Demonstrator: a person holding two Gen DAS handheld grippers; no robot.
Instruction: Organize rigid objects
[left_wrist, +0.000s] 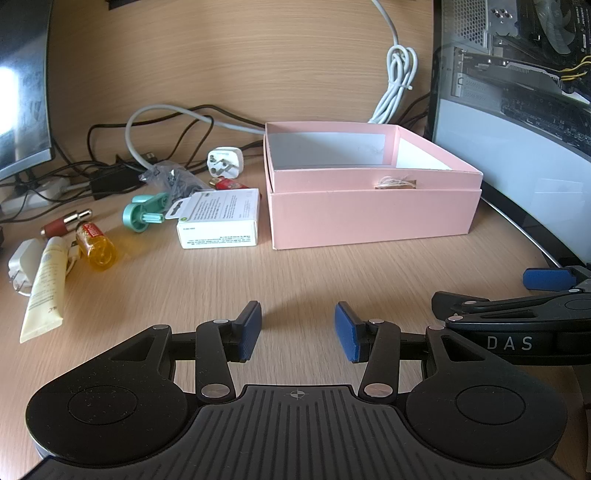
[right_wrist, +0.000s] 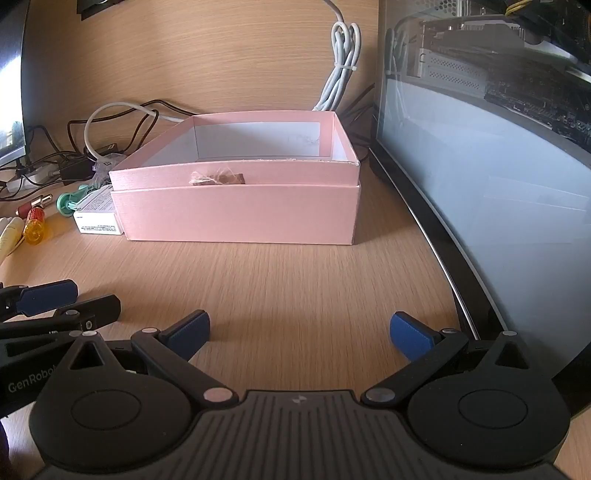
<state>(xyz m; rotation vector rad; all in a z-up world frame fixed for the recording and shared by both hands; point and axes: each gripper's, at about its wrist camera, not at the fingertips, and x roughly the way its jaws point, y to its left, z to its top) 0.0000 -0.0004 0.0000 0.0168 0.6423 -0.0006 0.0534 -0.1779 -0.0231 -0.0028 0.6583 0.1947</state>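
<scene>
We see both views bright and sharp in soft daylight. Glare whitens the monitor (left_wrist: 14, 96) at far left and washes the glass panel (right_wrist: 498, 155) at right. Faint shadows lie on the worktop (left_wrist: 295, 273) ahead of the tongs. Fisheye distortion bends the edges.

We see a wooden counter (left_wrist: 295, 273) carrying a pink box (left_wrist: 373, 214); left of the box lie a white carton (left_wrist: 218, 218), amber bottle (left_wrist: 96, 246), cream tube (left_wrist: 44, 288) and cables (left_wrist: 110, 147).

Bare desk (right_wrist: 295, 280) before pink box (right_wrist: 236, 214); computer case (right_wrist: 498, 184) flanking right.
</scene>
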